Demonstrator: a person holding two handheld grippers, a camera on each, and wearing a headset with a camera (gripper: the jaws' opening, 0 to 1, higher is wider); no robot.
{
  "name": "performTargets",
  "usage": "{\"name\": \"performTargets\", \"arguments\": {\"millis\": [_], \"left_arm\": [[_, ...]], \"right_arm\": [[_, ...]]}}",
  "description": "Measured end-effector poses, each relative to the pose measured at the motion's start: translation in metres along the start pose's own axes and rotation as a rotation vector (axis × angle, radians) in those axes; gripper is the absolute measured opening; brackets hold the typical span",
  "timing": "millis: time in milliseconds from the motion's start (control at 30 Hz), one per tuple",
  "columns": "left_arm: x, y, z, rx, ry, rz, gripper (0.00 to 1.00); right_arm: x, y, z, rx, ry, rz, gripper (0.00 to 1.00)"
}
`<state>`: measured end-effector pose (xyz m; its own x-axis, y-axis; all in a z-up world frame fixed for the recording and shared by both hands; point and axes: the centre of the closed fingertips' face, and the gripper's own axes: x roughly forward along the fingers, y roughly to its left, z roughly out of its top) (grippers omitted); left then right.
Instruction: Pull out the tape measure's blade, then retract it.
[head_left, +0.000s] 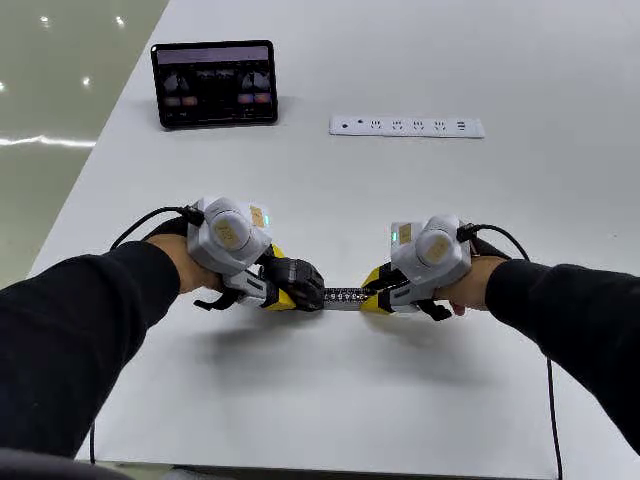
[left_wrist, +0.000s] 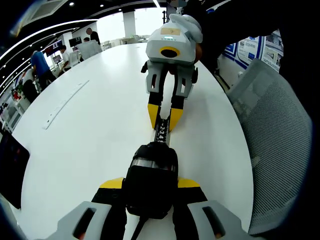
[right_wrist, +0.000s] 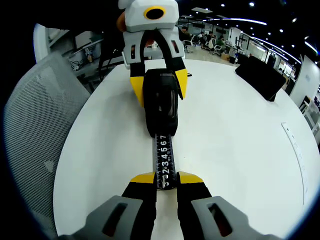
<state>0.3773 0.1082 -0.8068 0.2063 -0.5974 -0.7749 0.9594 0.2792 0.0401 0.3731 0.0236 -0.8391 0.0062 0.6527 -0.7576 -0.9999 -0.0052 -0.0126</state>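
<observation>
Boxy black tape measure (left_wrist: 151, 180), thin flat numbered blade (right_wrist: 163, 160)

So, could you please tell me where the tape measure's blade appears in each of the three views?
Head view: the blade is a short strip low in the centre, between the black case and the right gripper.
Left gripper view: centre, running up from the case to the right gripper.
Right gripper view: lower centre, from its own jaws up to the case.
Shared landmark: the black case, held by the left gripper.
</observation>
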Motion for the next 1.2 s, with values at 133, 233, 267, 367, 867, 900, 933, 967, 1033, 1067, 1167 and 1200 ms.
{"name": "performTargets", "arguments": {"millis": [133,233,267,367,867,900,933,967,1033,1067,1167,1200], "left_arm": [[0.000,-0.001,0.000,0.001,0.002,0.000,0.32],[0.000,-0.002,0.000,0.000,0.002,0.001,0.32],[0.000,-0.002,0.001,-0.001,0.003,0.001,0.32],[-0.001,-0.003,0.001,-0.006,0.004,0.001,0.32],[-0.001,-0.004,0.002,-0.007,0.010,0.002,0.32],[-0.001,-0.004,0.002,-0.006,0.014,0.002,0.32],[-0.001,-0.004,0.002,-0.006,0.017,0.002,0.32],[-0.001,-0.004,0.002,-0.006,0.017,0.002,0.32],[-0.001,-0.004,0.002,-0.010,0.017,0.002,0.32],[-0.002,-0.003,0.002,-0.015,0.017,0.003,0.32],[-0.002,-0.003,0.001,-0.021,0.019,0.005,0.32],[-0.001,-0.003,0.002,-0.021,0.020,0.006,0.32]], "right_arm": [[-0.002,0.000,-0.003,0.003,0.005,0.000,0.10],[-0.003,-0.001,-0.005,0.002,0.007,0.000,0.10],[-0.003,-0.001,-0.006,0.002,0.010,0.000,0.10],[-0.005,-0.001,-0.008,0.005,0.013,0.000,0.10],[-0.018,-0.002,-0.023,0.018,0.036,-0.004,0.10],[-0.018,-0.003,-0.024,0.019,0.036,-0.005,0.10],[-0.019,-0.003,-0.025,0.020,0.036,-0.006,0.10],[-0.019,-0.003,-0.026,0.021,0.036,-0.005,0.10],[-0.020,-0.003,-0.026,0.021,0.037,-0.006,0.10],[-0.020,-0.003,-0.026,0.027,0.037,-0.006,0.10],[-0.023,-0.004,-0.028,0.036,0.037,-0.007,0.10],[-0.023,-0.003,-0.029,0.037,0.038,-0.006,0.10]]}}
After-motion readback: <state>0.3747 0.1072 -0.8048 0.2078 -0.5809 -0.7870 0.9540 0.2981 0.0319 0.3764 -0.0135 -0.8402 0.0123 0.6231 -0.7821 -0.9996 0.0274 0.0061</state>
